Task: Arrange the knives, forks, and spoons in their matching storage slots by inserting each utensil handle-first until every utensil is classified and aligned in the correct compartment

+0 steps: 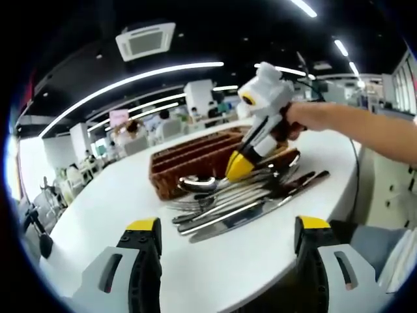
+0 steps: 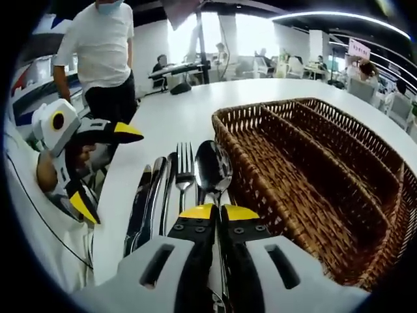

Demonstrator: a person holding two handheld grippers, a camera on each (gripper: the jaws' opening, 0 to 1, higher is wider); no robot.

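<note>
Cutlery point(image 1: 241, 199) lies in a loose pile on the white worktop point(image 1: 117, 195), just beside the wicker basket point(image 2: 313, 176). Right gripper point(image 2: 219, 212) has its jaws clamped together on a spoon point(image 2: 212, 166). Left gripper point(image 1: 225, 235) hovers nearby, jaws apart.

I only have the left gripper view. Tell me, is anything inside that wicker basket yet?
Observer: No. The right gripper view looks down into the basket, and its three long compartments hold nothing.
Operator: Are the right gripper's jaws shut on anything?
Observer: It looks so. The right gripper is shut, and the handle of the spoon runs in between its jaws, with a fork lying just beside it.
</note>
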